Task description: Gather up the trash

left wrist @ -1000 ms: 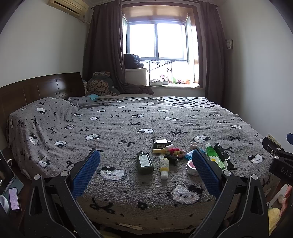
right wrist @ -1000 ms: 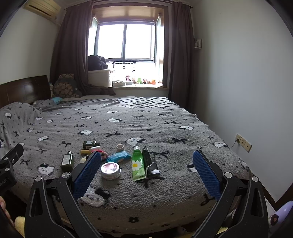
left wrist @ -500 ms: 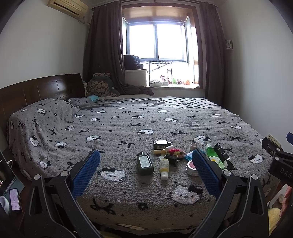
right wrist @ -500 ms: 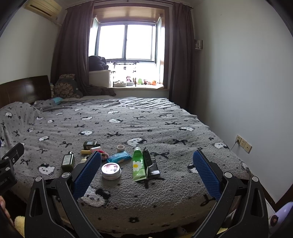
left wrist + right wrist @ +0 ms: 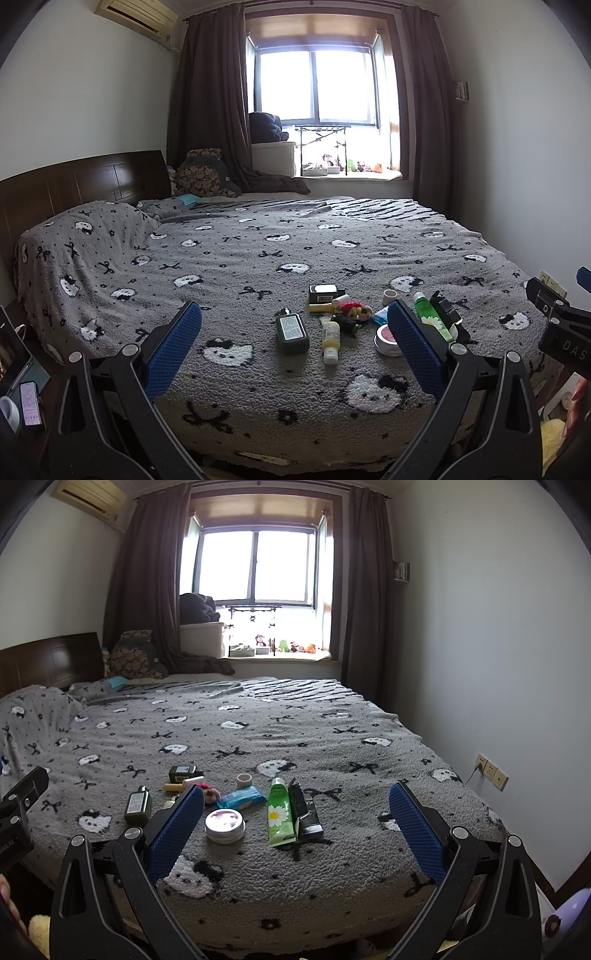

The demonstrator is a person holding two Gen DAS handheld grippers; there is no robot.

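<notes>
Change: I see almost none — view barely shifted.
Grippers: left gripper [image 5: 293,349] and right gripper [image 5: 295,829] released, empty.
Trash: bottles [image 5: 291,330] on bed [image 5: 229,266] untouched — collecting not begun.

Few letters can be read. In the left wrist view, the white letters "DAS" stand on the black body of the right gripper [image 5: 565,332] at the right edge. In the right wrist view, the black body of the left gripper [image 5: 14,827] at the left edge carries white lettering that is cut off and too blurred to read. The dark green bottle [image 5: 291,330] near the bed's edge has a pale label, and the dark box [image 5: 323,293] behind it bears a barcode; their print is too small to read.
</notes>
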